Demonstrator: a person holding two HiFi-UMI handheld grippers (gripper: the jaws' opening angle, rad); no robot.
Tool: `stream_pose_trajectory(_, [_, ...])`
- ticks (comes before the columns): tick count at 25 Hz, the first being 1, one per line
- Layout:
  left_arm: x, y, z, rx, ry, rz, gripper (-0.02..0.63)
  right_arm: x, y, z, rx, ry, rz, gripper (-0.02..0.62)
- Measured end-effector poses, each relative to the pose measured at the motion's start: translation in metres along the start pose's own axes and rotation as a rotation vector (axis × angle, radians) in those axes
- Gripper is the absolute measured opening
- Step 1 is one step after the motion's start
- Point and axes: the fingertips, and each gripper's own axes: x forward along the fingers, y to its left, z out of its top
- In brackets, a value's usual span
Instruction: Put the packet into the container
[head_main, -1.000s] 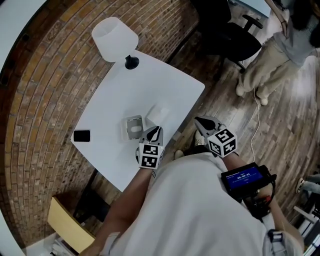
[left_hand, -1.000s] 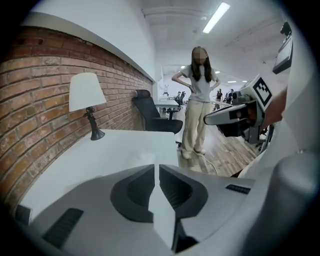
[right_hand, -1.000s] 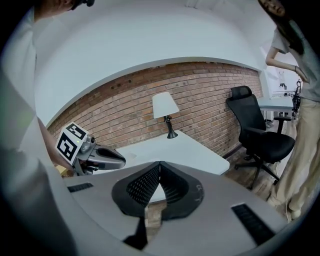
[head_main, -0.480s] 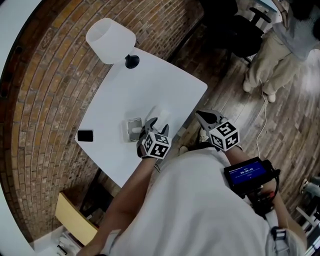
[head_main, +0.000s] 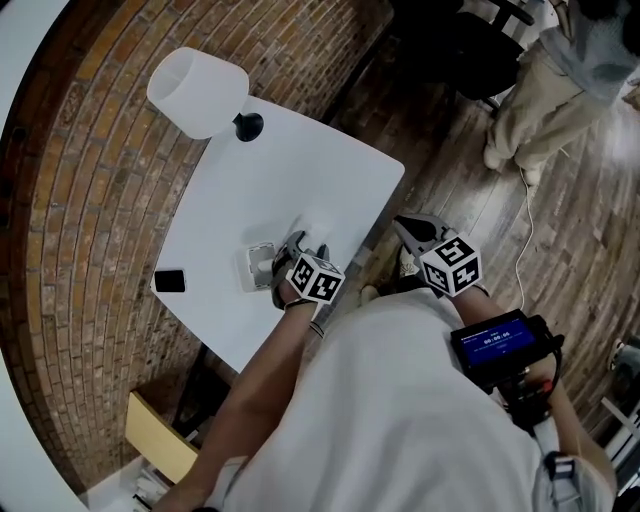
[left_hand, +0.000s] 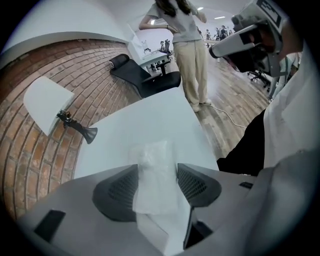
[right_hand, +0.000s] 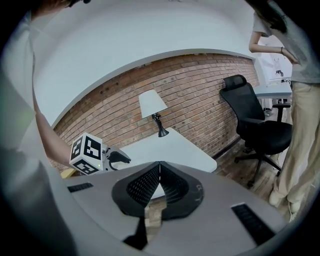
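One packet (left_hand: 154, 150), one container (head_main: 258, 266), two grippers. The left gripper (left_hand: 157, 170) has just been opening its jaws wide, with the packet between them and the container at its nine o'clock. The right gripper (right_hand: 159, 167) has its jaws closed on nothing.

Rounded white table (head_main: 300, 160) has a white-shade lamp (head_main: 200, 90) and a flat black rectangle (head_main: 170, 281) on it. Small grey square container (head_main: 258, 266) and white plastic packet (left_hand: 155, 180) too.

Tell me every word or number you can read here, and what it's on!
Blue screen of the black rectangular device: white digits, too small to read.
Black-and-white marker cubes: square patterns only, no words.
Nothing else shows readable text.
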Motion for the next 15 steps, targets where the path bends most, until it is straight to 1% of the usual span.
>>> stream_pose_trajectory(3, [0.001, -0.003, 0.002, -0.016, 0.004, -0.007, 0.249, -0.002, -0.006, 0.000, 0.002, 0.001, -0.003, 0.009])
stream_pose_trajectory(8, [-0.013, 0.004, -0.006, -0.093, -0.033, -0.037, 0.203, 0.004, 0.009, 0.005, -0.017, 0.010, 0.007, 0.009])
stream_pose_trajectory(12, [-0.025, -0.003, 0.000, -0.143, -0.067, -0.065, 0.196, 0.005, 0.014, 0.007, -0.032, 0.012, 0.028, 0.009])
stream_pose_trajectory(15, [-0.032, -0.009, 0.009, -0.172, -0.096, -0.070, 0.195, 0.008, 0.013, 0.006, -0.036, 0.020, 0.053, 0.009])
